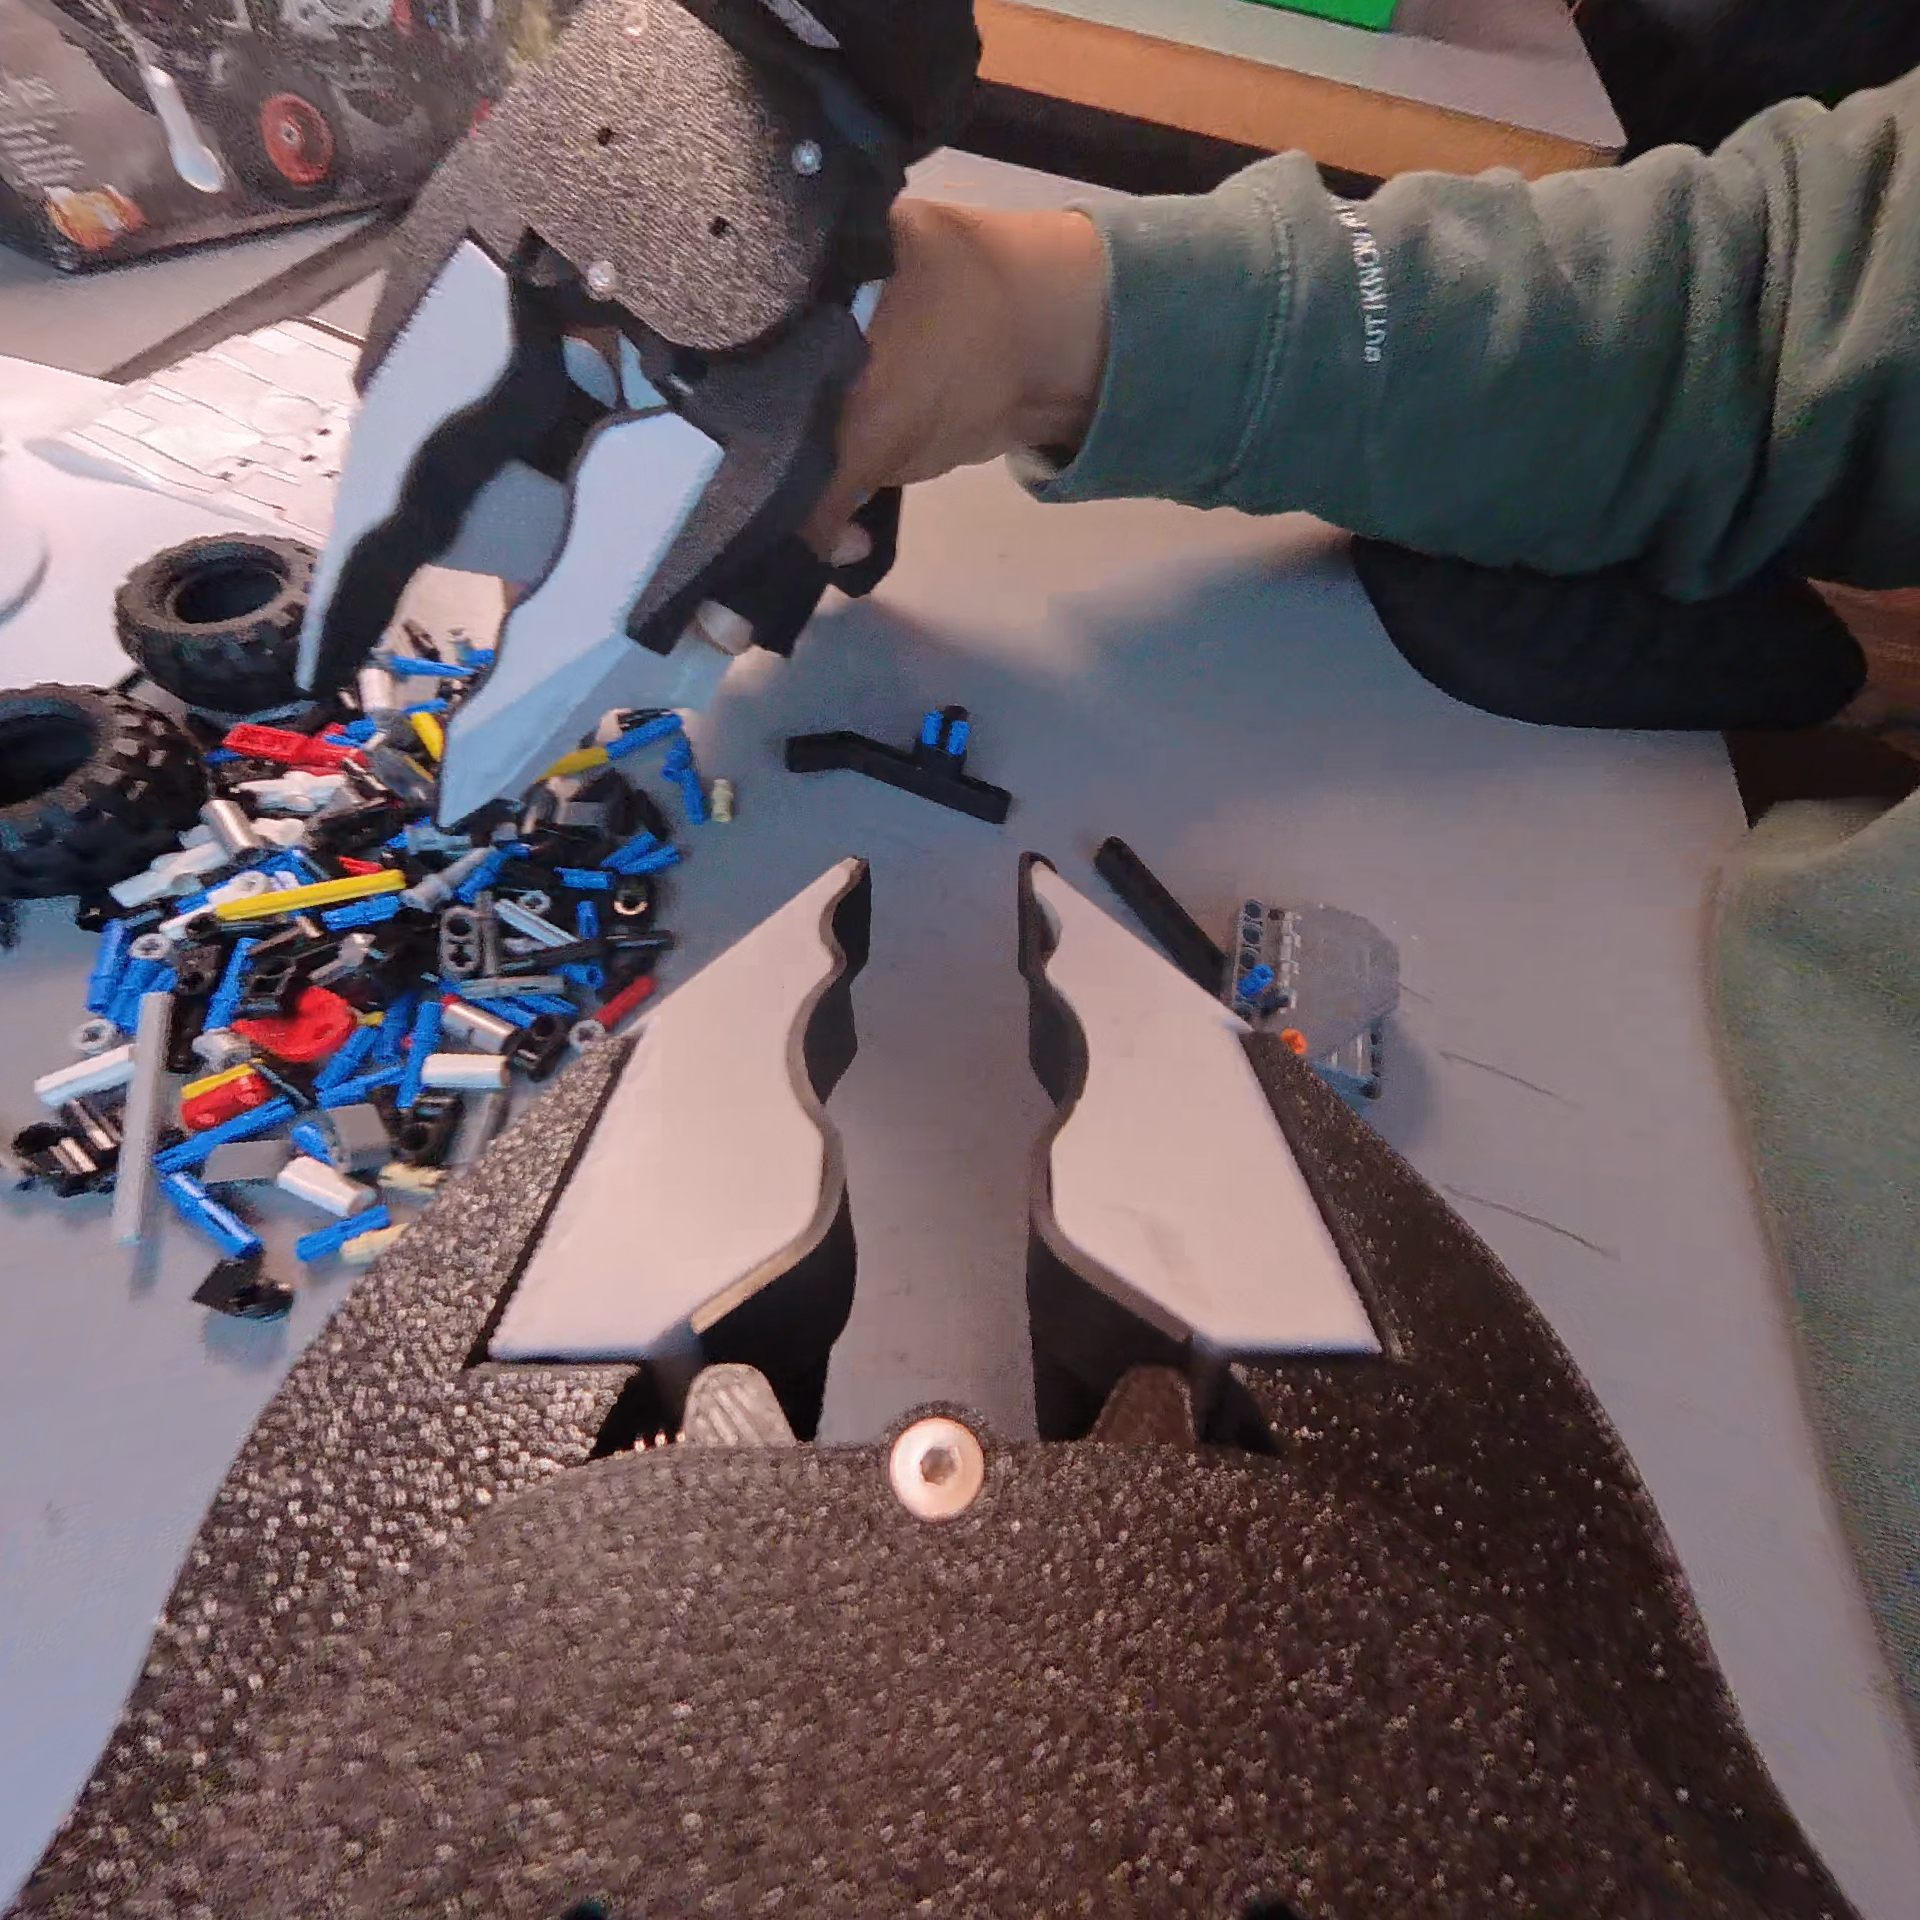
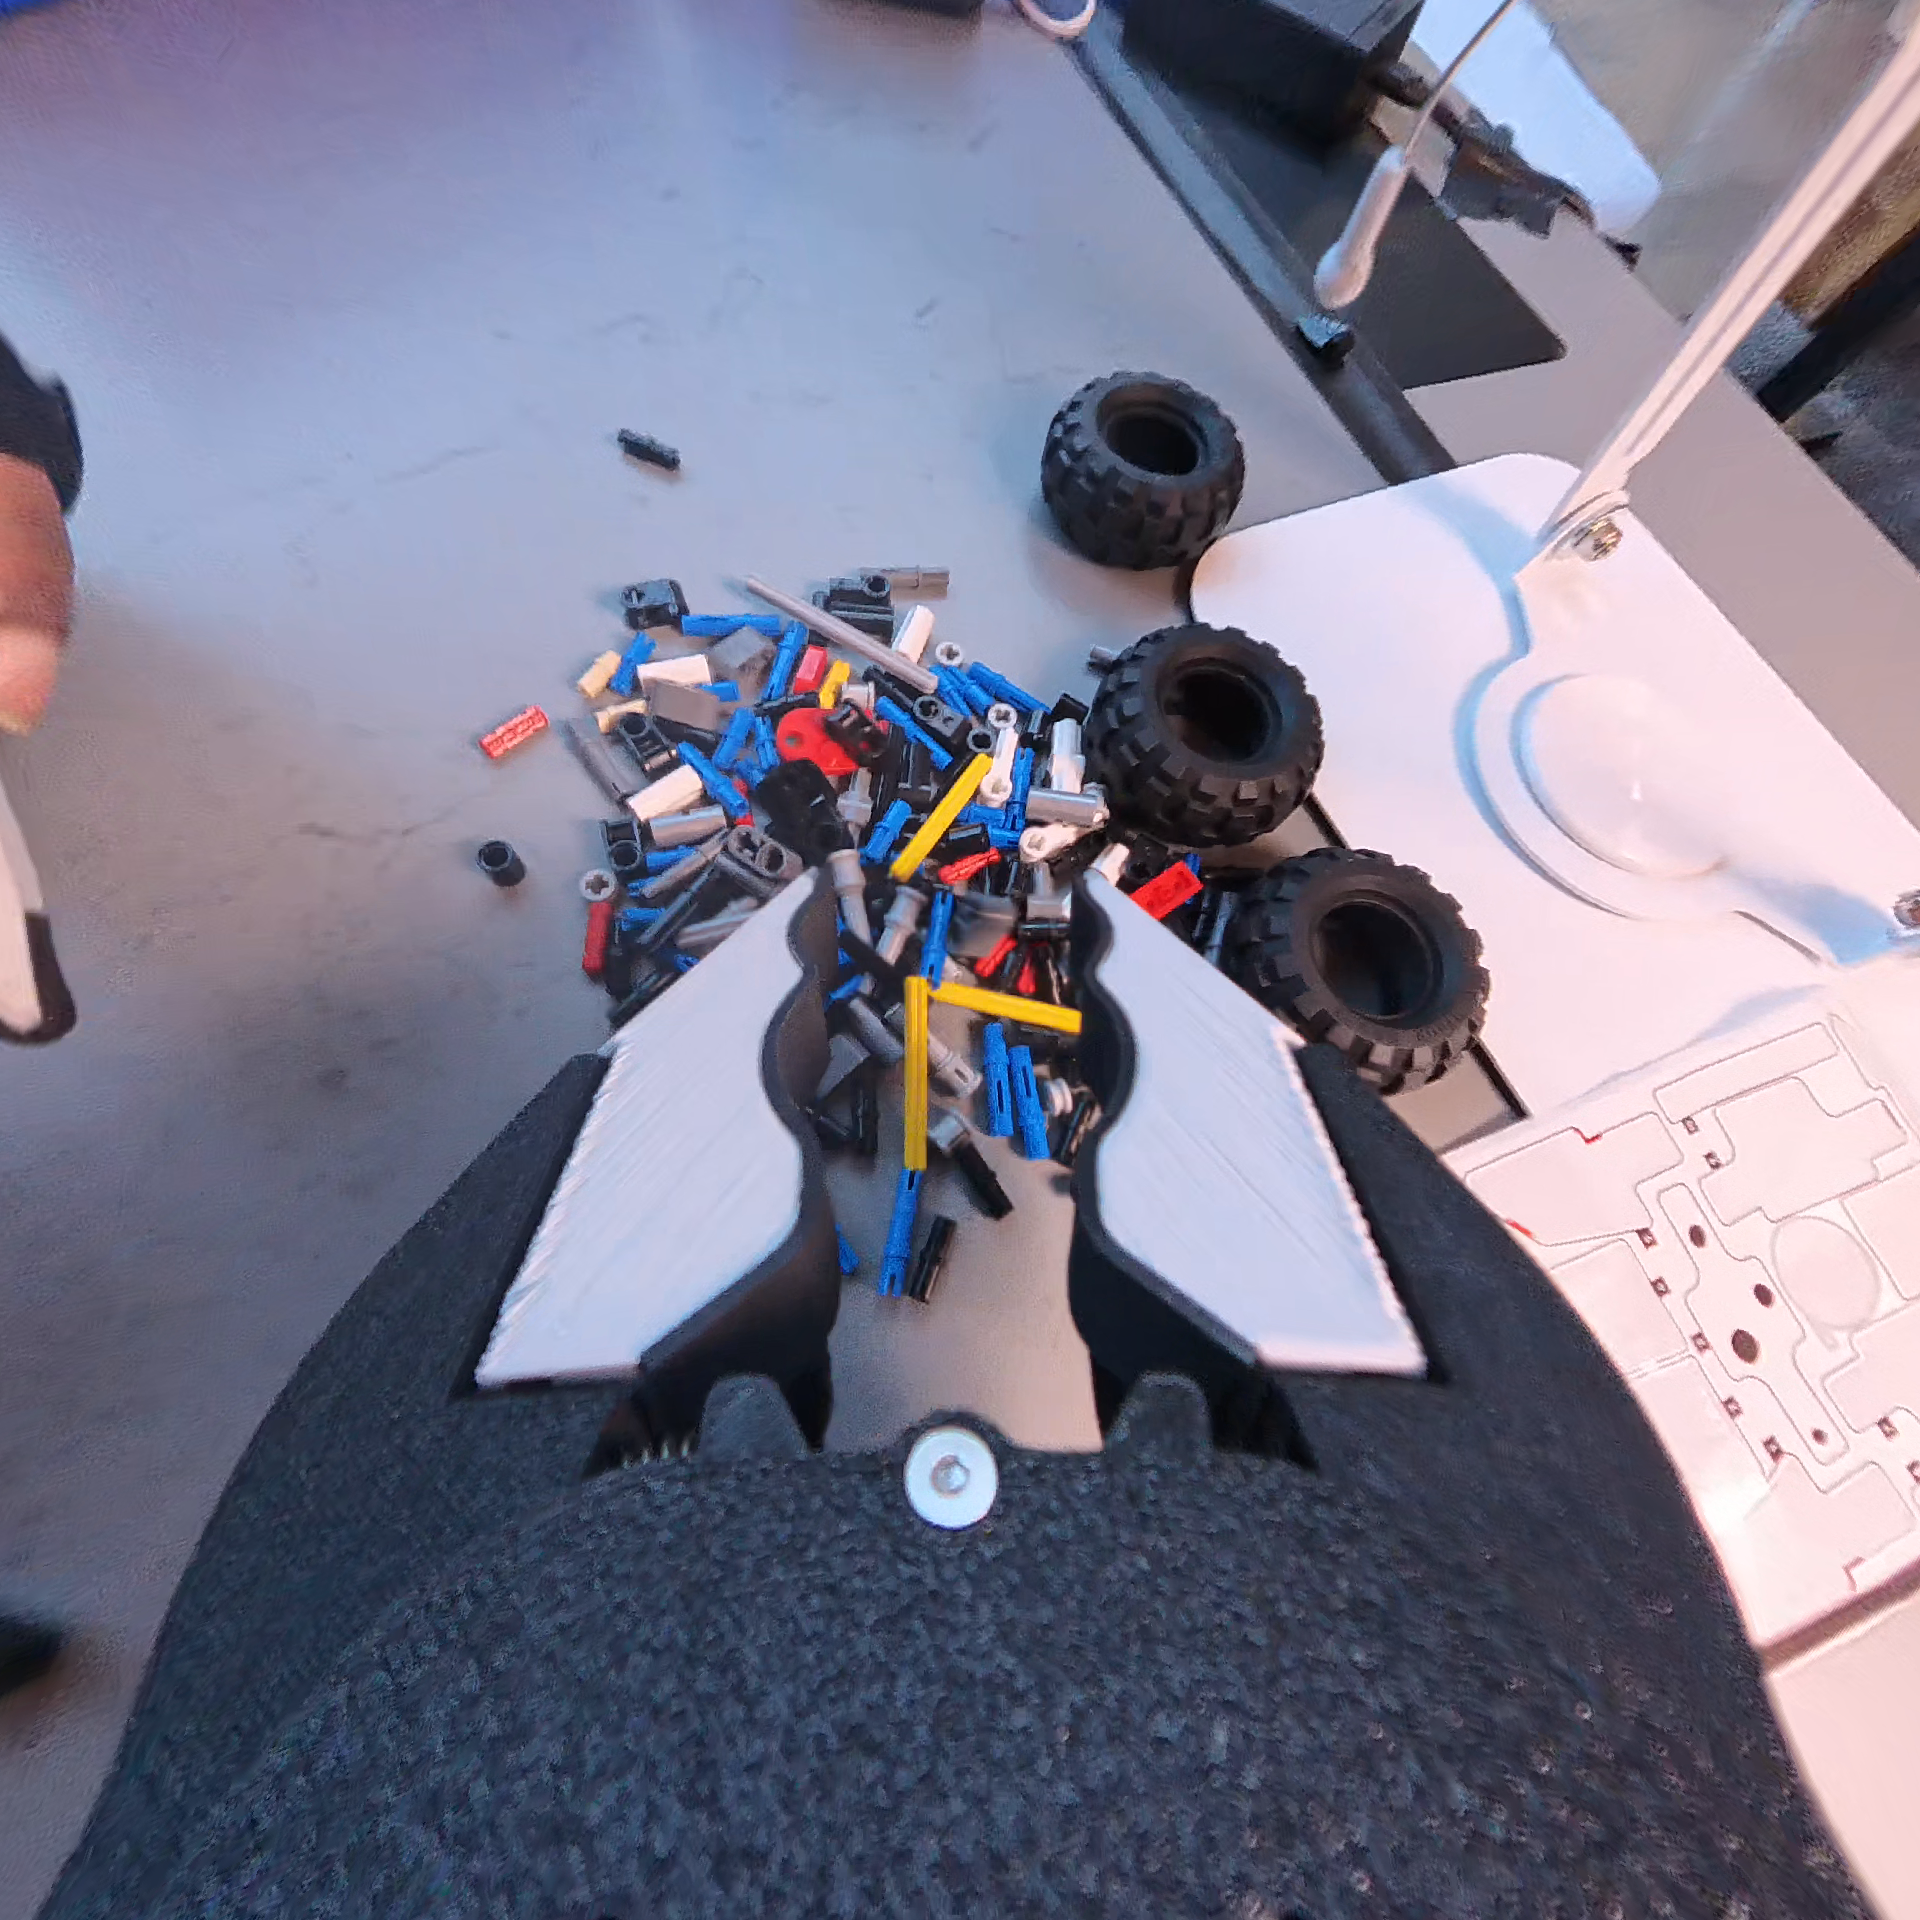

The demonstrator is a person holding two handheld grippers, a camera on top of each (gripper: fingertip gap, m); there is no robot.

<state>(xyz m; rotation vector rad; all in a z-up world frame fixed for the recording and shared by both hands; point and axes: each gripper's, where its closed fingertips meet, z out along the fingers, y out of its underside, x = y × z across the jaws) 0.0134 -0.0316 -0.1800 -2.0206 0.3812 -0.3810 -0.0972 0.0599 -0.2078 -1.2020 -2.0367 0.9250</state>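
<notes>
The left gripper (image 1: 943, 868) hung open over bare table (image 1: 1143, 644), empty. Beyond it lay a black beam (image 1: 899, 767). The right gripper (image 2: 954, 894), open and empty, pointed into the parts pile (image 2: 862, 790); three tyres (image 2: 1203, 736) lay beside it.

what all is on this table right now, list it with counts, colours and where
table: one, grey, under everything
pile of small building pieces: too many to count; blue, black, grey, yellow, red, white; mid table, under the right gripper
rubber tyres: three, black, at the pile's far side by the white plate
white plate: one, beyond the tyres
black angled assembly with blue pins: one, apart from the pile
grey and black part-built piece: one, beside the left gripper's fingers
printed box: one, dark, at the table's back
green sleeve: one, on the arm holding the right gripper
left gripper: open, empty, over bare table
right gripper: open, empty, tips in the pile
</notes>
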